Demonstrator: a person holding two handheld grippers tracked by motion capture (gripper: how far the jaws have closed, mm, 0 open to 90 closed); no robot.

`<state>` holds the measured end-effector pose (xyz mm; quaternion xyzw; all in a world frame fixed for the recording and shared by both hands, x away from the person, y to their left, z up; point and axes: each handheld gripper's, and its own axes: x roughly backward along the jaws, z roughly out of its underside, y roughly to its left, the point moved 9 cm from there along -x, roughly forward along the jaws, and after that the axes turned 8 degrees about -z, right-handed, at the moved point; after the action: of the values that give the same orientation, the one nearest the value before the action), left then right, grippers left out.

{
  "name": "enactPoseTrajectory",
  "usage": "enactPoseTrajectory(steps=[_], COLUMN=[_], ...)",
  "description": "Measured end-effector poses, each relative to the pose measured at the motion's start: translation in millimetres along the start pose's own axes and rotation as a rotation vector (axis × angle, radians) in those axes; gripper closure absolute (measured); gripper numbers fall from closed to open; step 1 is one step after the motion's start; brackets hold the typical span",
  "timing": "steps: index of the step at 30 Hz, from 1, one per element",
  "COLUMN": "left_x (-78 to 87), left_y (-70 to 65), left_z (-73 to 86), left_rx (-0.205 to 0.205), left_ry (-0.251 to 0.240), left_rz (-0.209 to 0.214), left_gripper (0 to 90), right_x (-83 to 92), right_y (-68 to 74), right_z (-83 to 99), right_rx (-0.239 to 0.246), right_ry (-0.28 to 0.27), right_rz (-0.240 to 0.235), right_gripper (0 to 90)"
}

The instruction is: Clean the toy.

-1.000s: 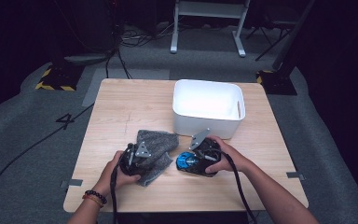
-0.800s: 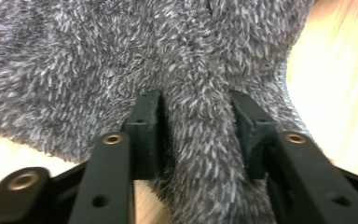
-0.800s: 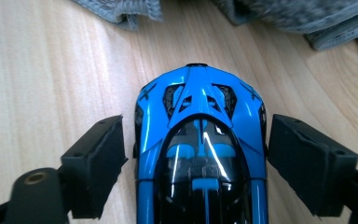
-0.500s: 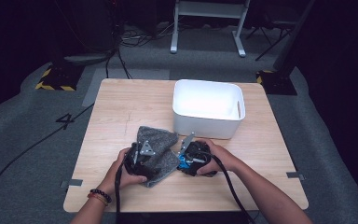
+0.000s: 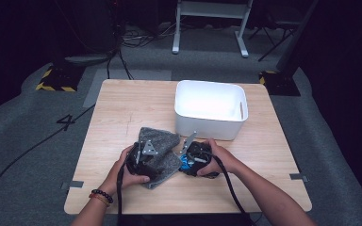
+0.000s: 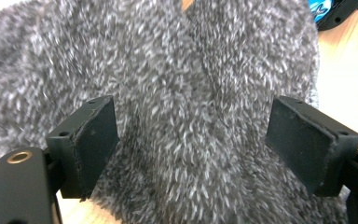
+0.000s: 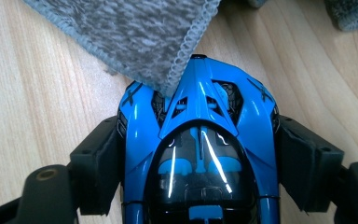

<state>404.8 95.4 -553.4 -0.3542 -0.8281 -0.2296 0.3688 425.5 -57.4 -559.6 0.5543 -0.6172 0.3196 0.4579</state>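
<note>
We hold the right gripper around a little blue toy car. In the right gripper view one black finger sits on the car's left side and the other finger sits on its right side. Both fingers press on the car, so the car is clamped between them. The car is long from back to front, and its long way runs straight out along the fingers. Its pointed nose faces away from us, out past the fingertips. The nose just reaches the stitched corner of the grey cloth, which lies right in front of the fingertips. The car's wheels rest on the wooden table.

We hold the left gripper over the same fuzzy grey cloth. In the left gripper view its two fingers stand wide apart. They have just been opening. The cloth lies between them and under them, but the pads do not squeeze it. A fold runs up the cloth, between the fingers and away from them.

In the high view the white bin stands on the table beyond both grippers' fingertips. The car lies just beside the cloth.
</note>
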Motion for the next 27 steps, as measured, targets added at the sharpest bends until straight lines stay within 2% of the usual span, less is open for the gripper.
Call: enactPoseTrajectory(steps=[5, 9, 12, 16, 20, 24, 27], left_x=[5.9, 5.8, 3.7, -1.5, -13.3, -21.5, -24.6], left_y=[1.0, 1.9, 3.2, 4.4, 0.3, -3.7, -5.7], left_z=[-10.8, -11.3, -11.6, -15.7, -20.1, -25.6, -28.1], left_rx=[-0.007, -0.016, -0.012, 0.008, 0.004, -0.006, -0.012], left_ry=[-0.036, -0.024, -0.011, -0.007, 0.022, 0.056, 0.061], left_rz=[-0.006, -0.019, -0.030, -0.022, 0.010, 0.007, 0.007], left_gripper=[17.5, 17.3, 17.4, 17.4, 17.4, 17.0, 16.4], right_x=[1.8, 6.0, 16.4, 32.8, 46.9, 58.7, 66.8], right_y=[-0.3, -0.3, 0.9, 4.7, 6.6, 6.4, 6.4], right_z=[3.5, 11.5, 14.0, 18.6, 23.7, 28.5, 32.0], right_rx=[0.006, -0.005, -0.015, -0.020, -0.031, -0.046, -0.052], right_ry=[-0.030, -0.069, -0.132, -0.208, -0.295, -0.381, -0.425], right_rz=[0.003, 0.007, 0.005, 0.001, 0.002, -0.002, 0.005], right_gripper=[24.5, 24.5, 24.5, 24.5, 24.5, 24.5, 24.5])
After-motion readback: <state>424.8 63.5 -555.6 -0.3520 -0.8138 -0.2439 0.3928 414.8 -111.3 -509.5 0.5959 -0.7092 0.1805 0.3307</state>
